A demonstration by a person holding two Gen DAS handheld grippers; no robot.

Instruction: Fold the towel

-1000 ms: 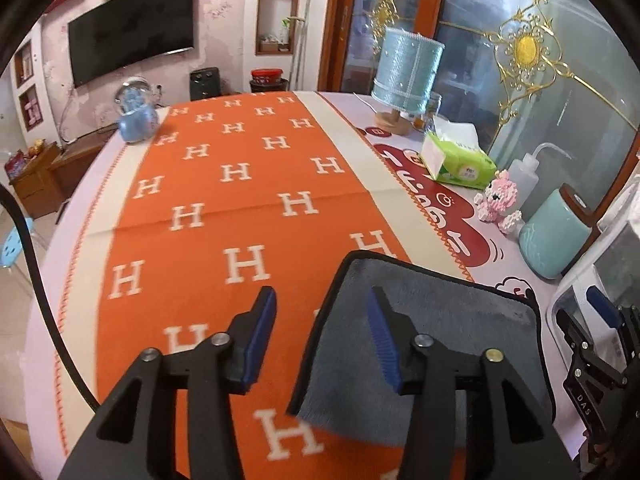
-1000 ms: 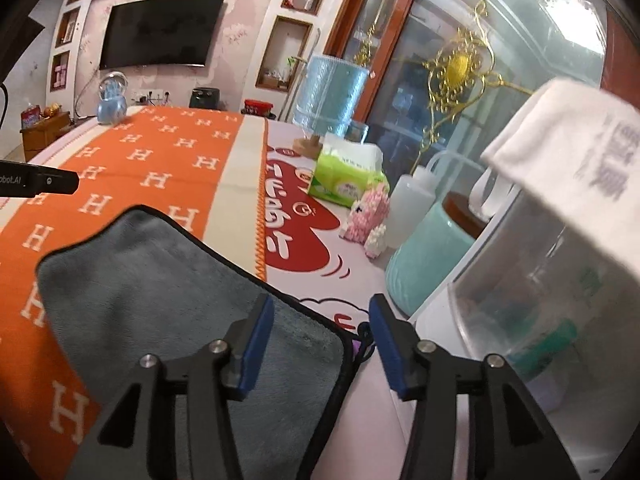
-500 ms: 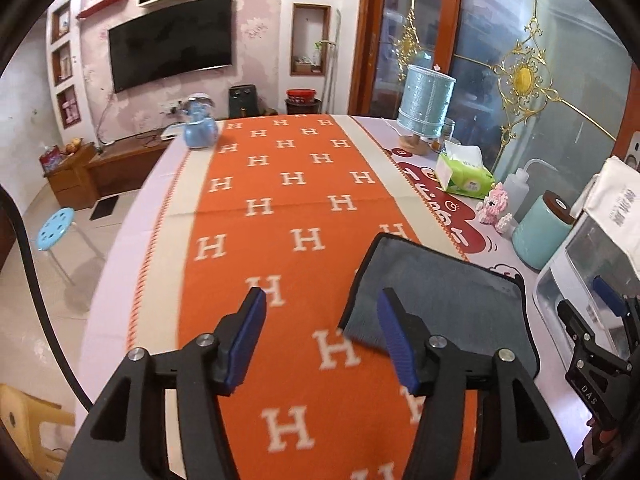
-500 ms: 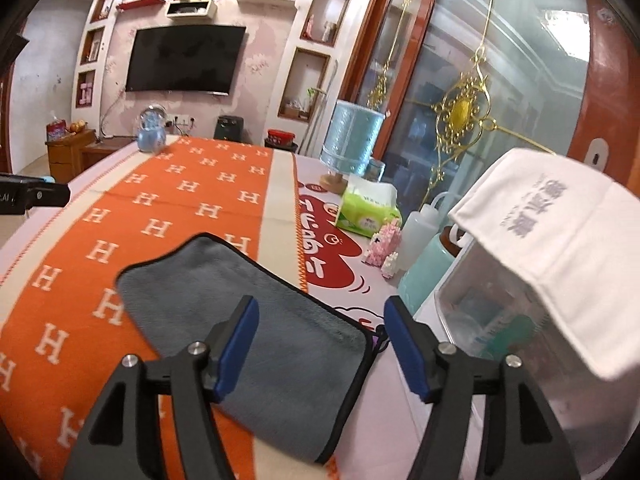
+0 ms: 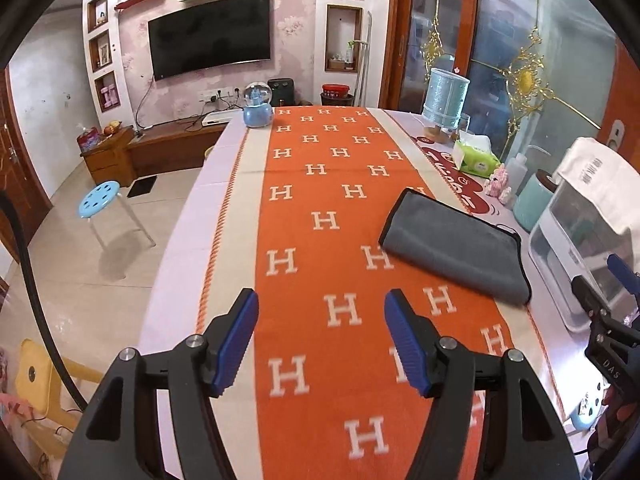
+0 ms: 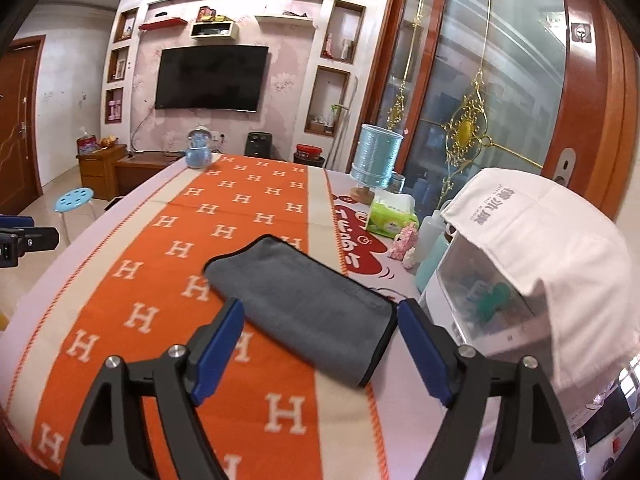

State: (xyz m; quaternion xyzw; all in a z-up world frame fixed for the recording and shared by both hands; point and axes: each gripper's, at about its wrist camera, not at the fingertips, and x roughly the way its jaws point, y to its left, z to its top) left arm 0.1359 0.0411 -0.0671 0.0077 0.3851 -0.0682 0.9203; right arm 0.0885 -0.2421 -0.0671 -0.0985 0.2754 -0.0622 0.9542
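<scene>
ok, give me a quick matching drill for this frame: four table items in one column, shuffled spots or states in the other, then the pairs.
Items
1. folded grey microfibre towel
2. green tissue pack
3. blue snow-globe ornament
4. white cloth with grey print

Places or states
A. draped over the clear-fronted appliance
B. at the far end of the table, near the TV wall
C. lying flat, partly on the orange H-pattern runner, held by neither gripper
D. beside the pale blue lamp shade, near the glass door

Pairs: 1-C, 2-D, 3-B, 4-A
</scene>
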